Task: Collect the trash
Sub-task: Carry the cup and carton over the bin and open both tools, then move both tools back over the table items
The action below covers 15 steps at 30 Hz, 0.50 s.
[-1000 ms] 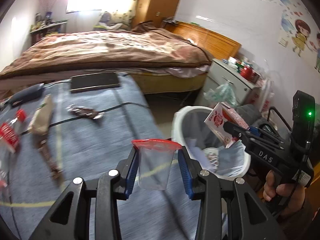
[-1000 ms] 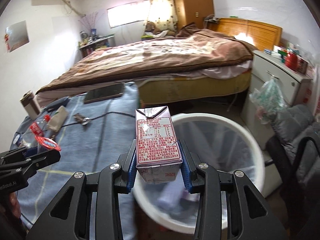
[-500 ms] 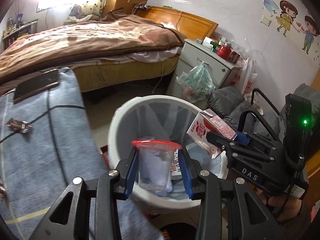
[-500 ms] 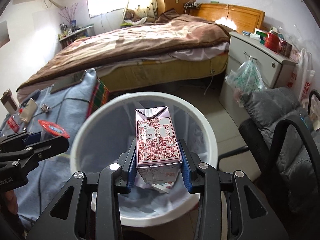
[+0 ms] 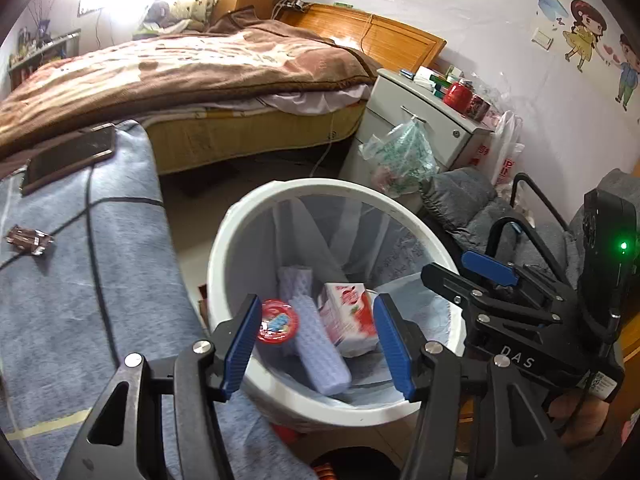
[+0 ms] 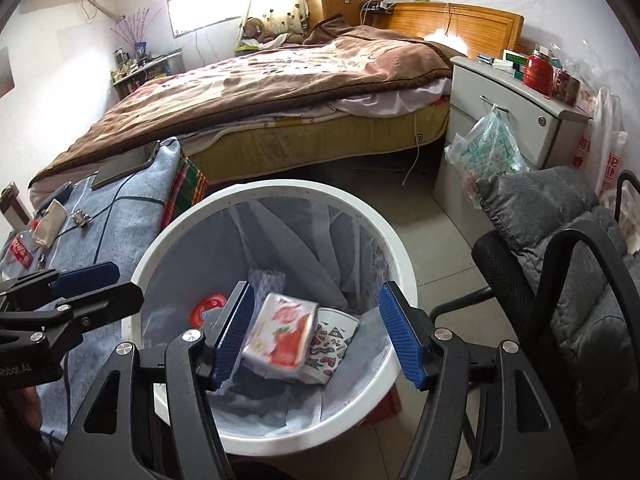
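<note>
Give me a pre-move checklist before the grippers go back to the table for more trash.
1. Left gripper open and empty: ok.
2. Right gripper open and empty: ok.
3. Milk carton inside the white bin: ok.
4. Red-rimmed cup inside the bin: ok.
5. Trash left on the blue table cloth, such as the brown wrapper: not ok, needs collecting.
6. Black cable near the wrapper, snag risk: cannot tell.

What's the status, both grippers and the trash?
Left gripper open, right gripper open. Milk carton and red-rimmed cup in bin. Nothing blocking.
</note>
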Available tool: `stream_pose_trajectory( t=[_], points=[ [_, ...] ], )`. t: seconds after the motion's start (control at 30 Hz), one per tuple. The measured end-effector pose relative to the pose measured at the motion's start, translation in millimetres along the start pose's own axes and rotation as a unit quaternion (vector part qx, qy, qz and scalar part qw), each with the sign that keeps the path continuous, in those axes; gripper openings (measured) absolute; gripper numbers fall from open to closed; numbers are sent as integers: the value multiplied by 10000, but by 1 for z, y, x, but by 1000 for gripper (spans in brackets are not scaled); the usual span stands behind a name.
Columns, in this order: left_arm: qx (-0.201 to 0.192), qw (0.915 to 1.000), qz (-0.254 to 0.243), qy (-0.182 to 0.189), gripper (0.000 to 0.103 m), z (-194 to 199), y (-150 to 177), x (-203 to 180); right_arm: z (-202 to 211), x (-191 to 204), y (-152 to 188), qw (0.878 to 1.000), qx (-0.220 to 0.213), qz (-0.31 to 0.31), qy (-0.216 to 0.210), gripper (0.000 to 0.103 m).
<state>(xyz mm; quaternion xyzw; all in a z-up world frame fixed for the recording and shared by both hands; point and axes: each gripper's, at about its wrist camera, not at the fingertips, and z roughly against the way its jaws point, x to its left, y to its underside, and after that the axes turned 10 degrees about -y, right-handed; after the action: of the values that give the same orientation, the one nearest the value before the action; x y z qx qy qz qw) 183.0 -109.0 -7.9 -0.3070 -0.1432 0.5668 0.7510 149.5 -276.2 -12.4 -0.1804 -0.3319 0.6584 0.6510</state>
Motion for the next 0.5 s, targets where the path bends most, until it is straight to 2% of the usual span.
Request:
stream_pose_trajectory(
  t=[0.33,0.43,0.5],
  points=[
    [-304,9987,238,-320,62,29,7,30,15,20,-2,9994,-340,76,-23,66],
    [-468,9965,199,-663,62,41,10,39,17,30,-4,9991,-400,129,-50,66],
    [-515,9958,243,-714,62,48,13,46,20,37,-5,9987,-468,177,-48,66]
  ],
)
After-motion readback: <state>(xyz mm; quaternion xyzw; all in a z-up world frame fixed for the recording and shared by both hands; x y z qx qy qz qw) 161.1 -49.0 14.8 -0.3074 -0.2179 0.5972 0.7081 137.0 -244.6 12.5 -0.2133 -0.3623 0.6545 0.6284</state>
